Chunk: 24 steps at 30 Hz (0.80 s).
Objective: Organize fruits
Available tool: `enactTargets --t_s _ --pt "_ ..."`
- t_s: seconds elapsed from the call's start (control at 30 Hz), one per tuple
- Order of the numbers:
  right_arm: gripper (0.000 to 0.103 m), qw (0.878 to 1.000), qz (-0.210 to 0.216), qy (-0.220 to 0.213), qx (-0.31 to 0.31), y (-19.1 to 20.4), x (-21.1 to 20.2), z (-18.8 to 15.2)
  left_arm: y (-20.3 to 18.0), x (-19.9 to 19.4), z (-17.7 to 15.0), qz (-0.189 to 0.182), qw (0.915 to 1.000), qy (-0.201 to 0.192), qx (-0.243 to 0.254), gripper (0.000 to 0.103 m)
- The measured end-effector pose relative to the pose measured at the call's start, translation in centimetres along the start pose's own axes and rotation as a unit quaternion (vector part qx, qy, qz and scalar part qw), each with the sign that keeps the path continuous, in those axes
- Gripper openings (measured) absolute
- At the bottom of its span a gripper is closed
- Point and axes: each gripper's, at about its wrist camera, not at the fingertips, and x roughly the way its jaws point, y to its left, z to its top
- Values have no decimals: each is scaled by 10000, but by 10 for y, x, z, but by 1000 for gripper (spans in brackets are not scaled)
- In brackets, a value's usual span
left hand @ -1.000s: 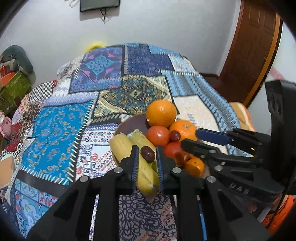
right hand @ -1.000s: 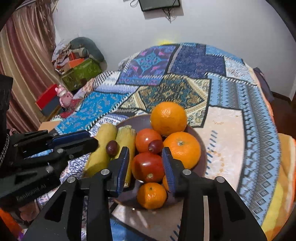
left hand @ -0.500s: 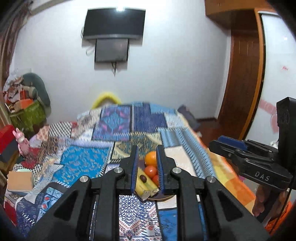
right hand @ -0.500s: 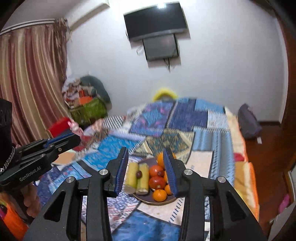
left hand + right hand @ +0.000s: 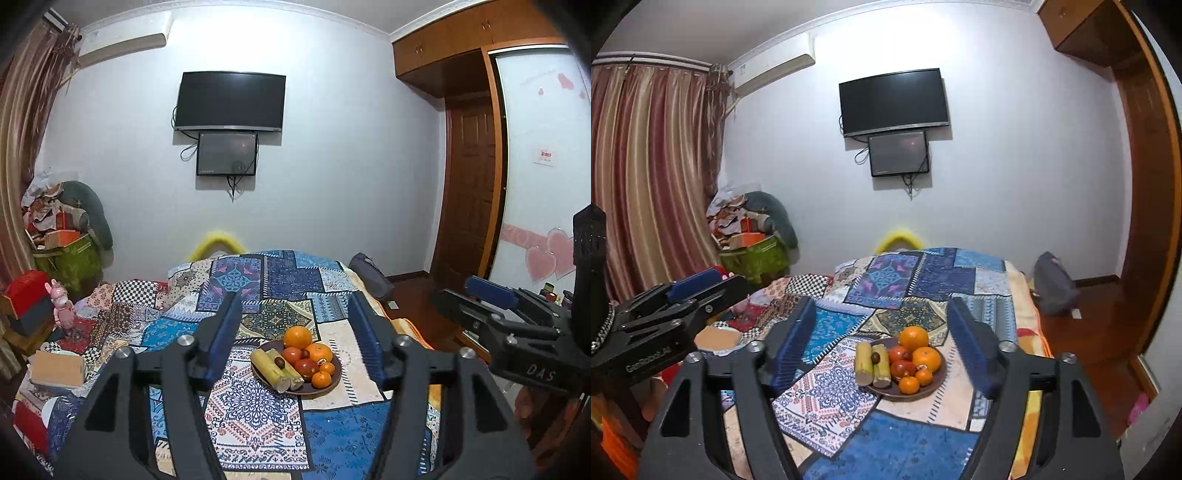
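Note:
A dark round plate [image 5: 330, 384] [image 5: 936, 386] sits on the patchwork bedspread [image 5: 258, 417] [image 5: 890, 439]. It holds oranges [image 5: 297, 338] [image 5: 914, 338], small tangerines [image 5: 908, 384], red tomatoes [image 5: 306, 366] [image 5: 903, 368], small dark fruits [image 5: 279, 362] [image 5: 875, 357] and two yellow-green stalk pieces [image 5: 271, 365] [image 5: 864, 363]. My left gripper [image 5: 297, 339] is open and empty, held well back from the plate. My right gripper [image 5: 882, 343] is also open and empty, well back. Each gripper shows in the other's view, the right [image 5: 502, 314] and the left [image 5: 676, 306].
A cardboard box [image 5: 57, 367] lies on the bed's left side. A pile of clutter with a green bag [image 5: 753, 254] stands at the far left wall. A grey bag [image 5: 1054, 284] lies on the floor by the wooden door [image 5: 469, 184]. A TV [image 5: 231, 101] hangs on the wall.
Both grippers pulled far back and up from the plate, and their jaws opened wide. All the fruit stays on the plate.

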Motion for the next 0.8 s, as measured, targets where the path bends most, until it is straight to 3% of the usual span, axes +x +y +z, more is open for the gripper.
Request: enactTargets --t_s 0.17,0.23,0.3,0.8 --pt "93 9997 -150 -139 -111 3 -10 -2 -1 -14 -2 28 10000 -84 -5 77" --pt "102 9994 -209 -214 -149 6 -14 -3 -1 -20 -2 59 9999 -159 -9 90" --pt "103 9992 -251 -289 -124 5 -17 -3 0 -25 -3 94 9997 -231 -48 100" --pt "103 9988 -347 -349 -77 9 -31 -10 -2 -35 -7 267 9991 -312 58 103"
